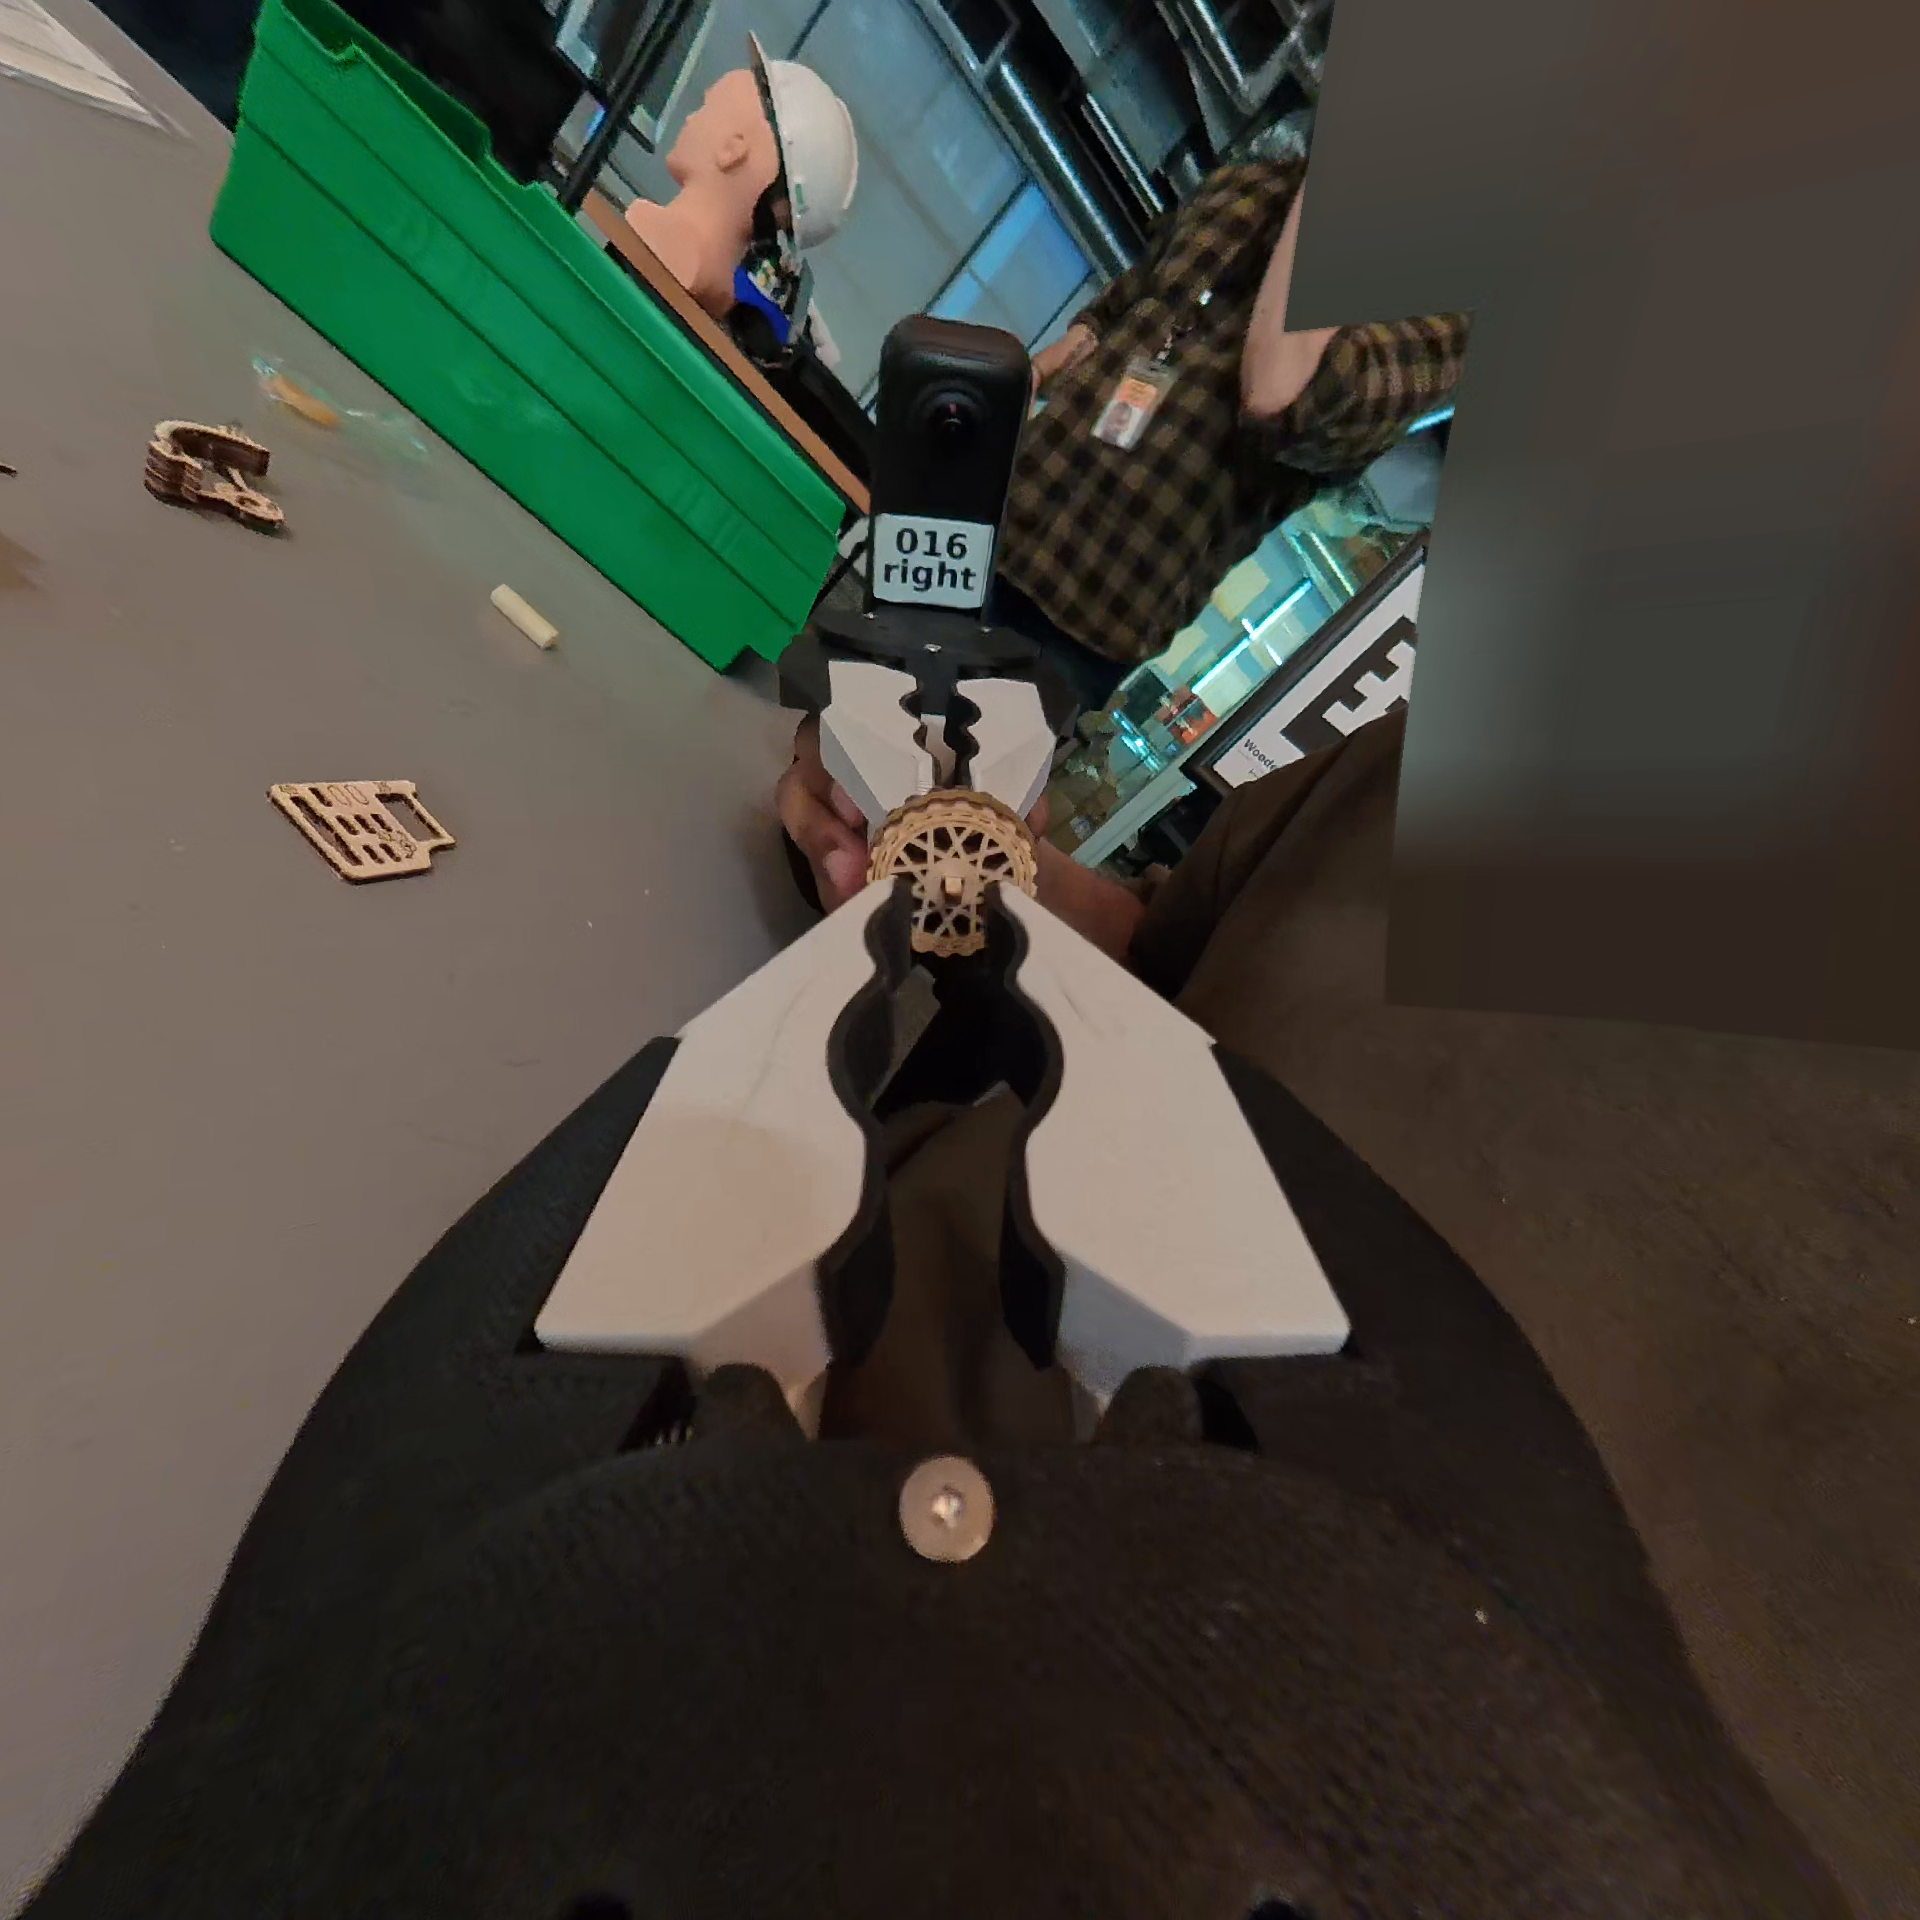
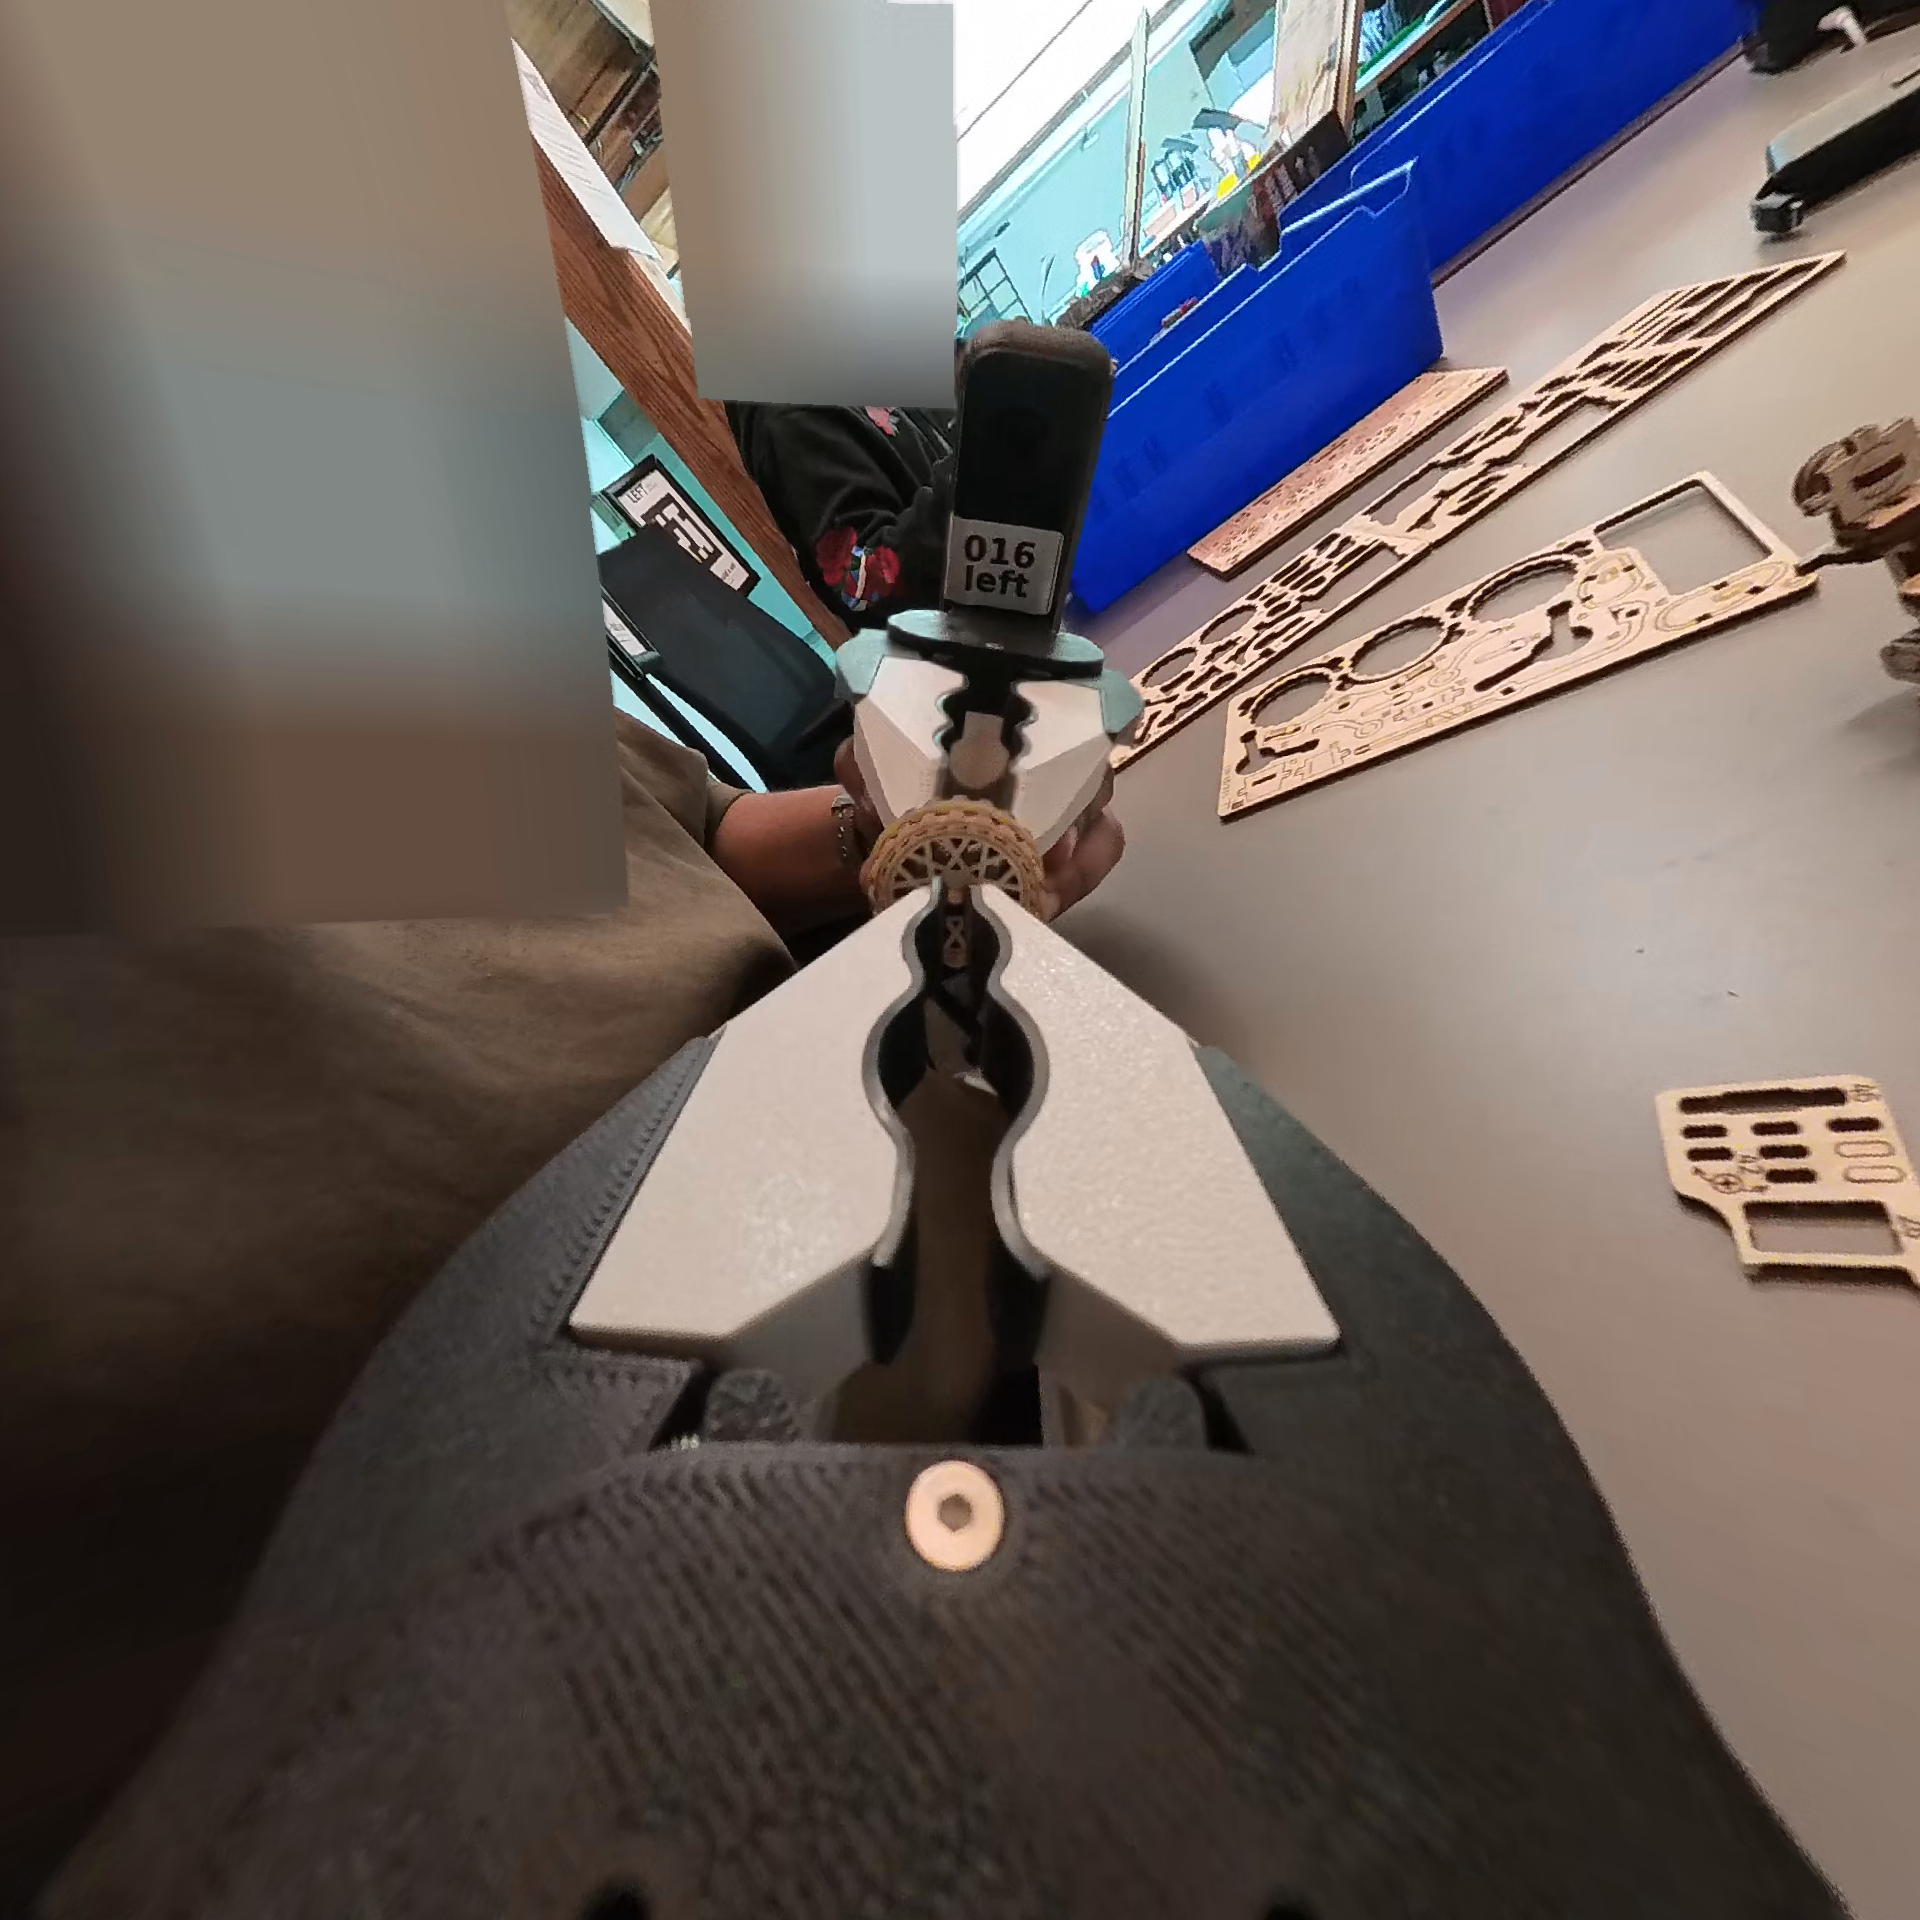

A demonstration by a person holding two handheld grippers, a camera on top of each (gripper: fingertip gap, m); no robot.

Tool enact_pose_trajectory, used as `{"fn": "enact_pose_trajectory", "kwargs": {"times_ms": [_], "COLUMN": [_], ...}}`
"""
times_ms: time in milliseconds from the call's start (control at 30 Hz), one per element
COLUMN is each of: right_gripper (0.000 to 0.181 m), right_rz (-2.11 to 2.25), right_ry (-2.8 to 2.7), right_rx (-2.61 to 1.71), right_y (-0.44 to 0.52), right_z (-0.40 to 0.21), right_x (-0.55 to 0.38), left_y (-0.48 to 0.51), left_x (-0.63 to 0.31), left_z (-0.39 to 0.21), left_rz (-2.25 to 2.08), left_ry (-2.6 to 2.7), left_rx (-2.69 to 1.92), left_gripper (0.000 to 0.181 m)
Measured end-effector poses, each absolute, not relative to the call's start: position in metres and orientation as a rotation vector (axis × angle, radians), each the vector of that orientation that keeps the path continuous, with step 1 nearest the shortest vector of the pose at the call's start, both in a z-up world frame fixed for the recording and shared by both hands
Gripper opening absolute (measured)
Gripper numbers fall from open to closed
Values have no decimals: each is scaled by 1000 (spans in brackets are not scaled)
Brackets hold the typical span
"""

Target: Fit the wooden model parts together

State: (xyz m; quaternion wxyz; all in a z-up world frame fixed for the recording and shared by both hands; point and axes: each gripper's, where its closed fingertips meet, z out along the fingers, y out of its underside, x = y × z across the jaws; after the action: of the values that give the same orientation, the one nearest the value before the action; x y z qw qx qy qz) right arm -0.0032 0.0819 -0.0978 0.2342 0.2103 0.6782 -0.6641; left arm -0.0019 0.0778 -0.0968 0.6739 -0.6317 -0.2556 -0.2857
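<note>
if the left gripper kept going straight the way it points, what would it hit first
Most likely the right gripper, facing it tip to tip. The left gripper already holds the wooden wheel between them, though the depth is unclear.

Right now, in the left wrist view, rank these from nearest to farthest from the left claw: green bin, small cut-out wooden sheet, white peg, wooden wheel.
1. Wooden wheel, at the left claw tips.
2. Small cut-out wooden sheet, on the table, left.
3. White peg, farther left.
4. Green bin, behind it.

Grey table (image 2: 1455,935), punched wooden sheets (image 2: 1455,665), green bin (image 1: 499,343)
</note>
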Motion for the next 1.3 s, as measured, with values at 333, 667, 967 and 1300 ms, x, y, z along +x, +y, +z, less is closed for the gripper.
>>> {"fn": "enact_pose_trajectory", "kwargs": {"times_ms": [333, 667, 967, 1300], "right_gripper": [0, 0, 0, 0], "right_rz": [-1818, -1797, -1802, -1837], "right_ry": [1788, 1846, 1830, 1837], "right_rx": [597, 588, 594, 597], "right_y": [81, 75, 77, 78], "right_z": [-97, -103, -101, -98], "right_x": [-4, 0, -1, -4], "left_y": [86, 93, 93, 91], "left_x": [4, 9, 7, 5], "left_z": [-102, -110, -110, -110], "left_rz": [-631, -540, -501, -469], "left_ry": [-573, -554, -542, -537], "left_rx": [-1462, -1535, -1547, -1553], "left_gripper": [55, 47, 41, 43]}}
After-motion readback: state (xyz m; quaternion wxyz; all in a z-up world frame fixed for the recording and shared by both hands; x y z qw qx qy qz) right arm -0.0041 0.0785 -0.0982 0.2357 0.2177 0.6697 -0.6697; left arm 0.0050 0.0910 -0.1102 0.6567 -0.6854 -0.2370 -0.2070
